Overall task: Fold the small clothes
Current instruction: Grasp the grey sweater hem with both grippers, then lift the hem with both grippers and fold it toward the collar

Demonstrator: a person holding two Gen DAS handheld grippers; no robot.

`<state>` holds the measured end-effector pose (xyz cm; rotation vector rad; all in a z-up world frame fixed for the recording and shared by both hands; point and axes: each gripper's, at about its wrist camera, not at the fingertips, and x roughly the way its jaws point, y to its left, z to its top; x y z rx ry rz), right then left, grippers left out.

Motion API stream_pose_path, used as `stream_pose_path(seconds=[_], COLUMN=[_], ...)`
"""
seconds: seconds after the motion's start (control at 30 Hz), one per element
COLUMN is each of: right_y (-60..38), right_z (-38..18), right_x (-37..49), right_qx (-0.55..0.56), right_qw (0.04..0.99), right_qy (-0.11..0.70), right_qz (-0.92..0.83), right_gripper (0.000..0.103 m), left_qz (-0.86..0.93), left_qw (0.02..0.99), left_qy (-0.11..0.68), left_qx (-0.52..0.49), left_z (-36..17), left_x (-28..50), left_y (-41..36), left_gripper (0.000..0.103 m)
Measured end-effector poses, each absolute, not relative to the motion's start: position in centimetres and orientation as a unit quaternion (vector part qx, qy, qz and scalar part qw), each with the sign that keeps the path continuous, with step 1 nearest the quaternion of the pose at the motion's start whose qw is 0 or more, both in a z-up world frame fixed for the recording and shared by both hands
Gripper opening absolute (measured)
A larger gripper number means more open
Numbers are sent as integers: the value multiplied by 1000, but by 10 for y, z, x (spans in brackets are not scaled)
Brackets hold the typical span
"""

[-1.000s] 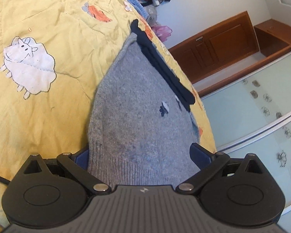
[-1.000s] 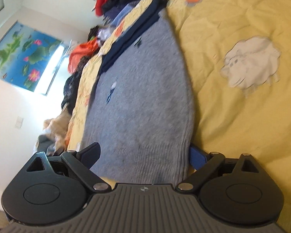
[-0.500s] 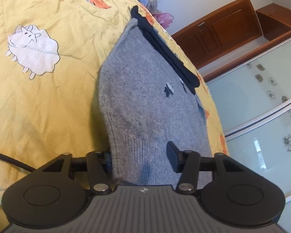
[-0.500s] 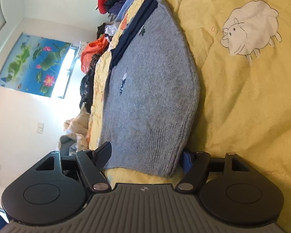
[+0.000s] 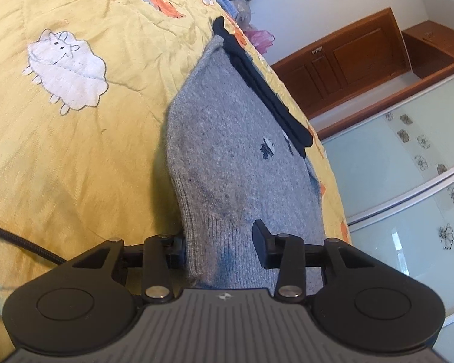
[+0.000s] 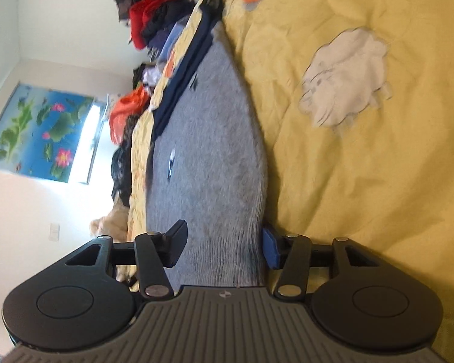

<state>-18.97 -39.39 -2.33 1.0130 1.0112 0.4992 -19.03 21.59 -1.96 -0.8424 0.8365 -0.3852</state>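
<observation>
Now the left gripper is seen closed in on the ribbed hem of a grey sweater; its jaws have just been closing, the knit is bunched between them, and one finger lies on top of the cloth while the other sits at the hem's edge. The pads appear to press the fabric, so a grip on the sweater is noted.

The right gripper is set at the other corner of the same hem. Its jaws have also just been closing, with the hem between them; the blue pad touches the sweater's edge, but whether the dark finger presses the knit cannot be told.

The sweater is spread flat on a yellow bedspread, stretching away from both grippers, with a dark blue collar band at its far end. A white sheep patch is stitched into the bedspread beside the sweater. Beyond the sweater's far end, a pile of clothes is heaped.
</observation>
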Motion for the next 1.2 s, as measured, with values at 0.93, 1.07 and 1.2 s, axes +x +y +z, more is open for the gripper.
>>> stream_pose_path(seconds=[0.93, 1.07, 1.2], right_y=[-390, -395, -404], right_z=[13, 39, 52], right_x=[-197, -171, -130], right_qx=[376, 384, 404], right_qw=[771, 780, 785], right_qy=[443, 403, 368], right_qz=[260, 286, 292], right_gripper=[14, 14, 14], left_qz=[-150, -173, -181], left_qw=[857, 871, 878], left_qy=[411, 373, 343], left_qx=[-274, -268, -279], left_z=[22, 54, 75], left_x=[-179, -157, -117], left_y=[207, 207, 207], left_gripper=[5, 5, 5])
